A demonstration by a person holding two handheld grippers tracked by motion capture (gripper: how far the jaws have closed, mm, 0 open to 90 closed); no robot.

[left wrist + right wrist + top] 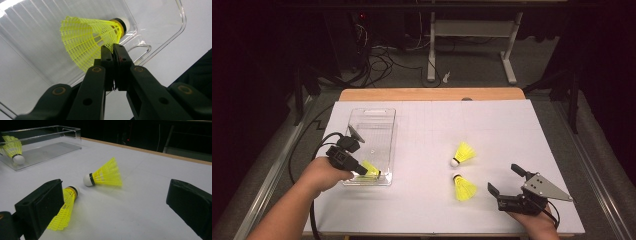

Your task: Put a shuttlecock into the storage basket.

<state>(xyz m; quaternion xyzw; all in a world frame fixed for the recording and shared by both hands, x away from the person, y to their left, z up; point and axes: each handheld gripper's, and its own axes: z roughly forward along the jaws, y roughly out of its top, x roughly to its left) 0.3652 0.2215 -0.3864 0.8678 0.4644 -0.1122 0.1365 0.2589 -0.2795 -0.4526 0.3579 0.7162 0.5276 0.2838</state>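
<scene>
A person's forearms enter from the near edge of a white table (492, 120), each hand holding a two-jaw gripper. The table, wood-edged at its far side, stands over a grey floor strewn with cables.

At the left lies a clear bin (371, 116), long side running away from the person. The left gripper (371, 171) reaches over the bin's near end, its jaws pinched tight on the skirt edge of a yellow shuttle (92, 37). In the left gripper view, that shuttle hangs just over the ribbed bin floor, its white cork tip pointing away from the jaws toward the bin's corner; whether it touches the floor cannot be told.

At the right, the right gripper (507, 179) rests near the table's front edge with its jaws spread wide and nothing between them.

Two more shuttles lie on the table between bin and right gripper. The near shuttle (65, 207) lies just beside the right gripper's left jaw, cork tip pointing away. The far shuttle (105, 174) lies a little beyond it, on its side.
</scene>
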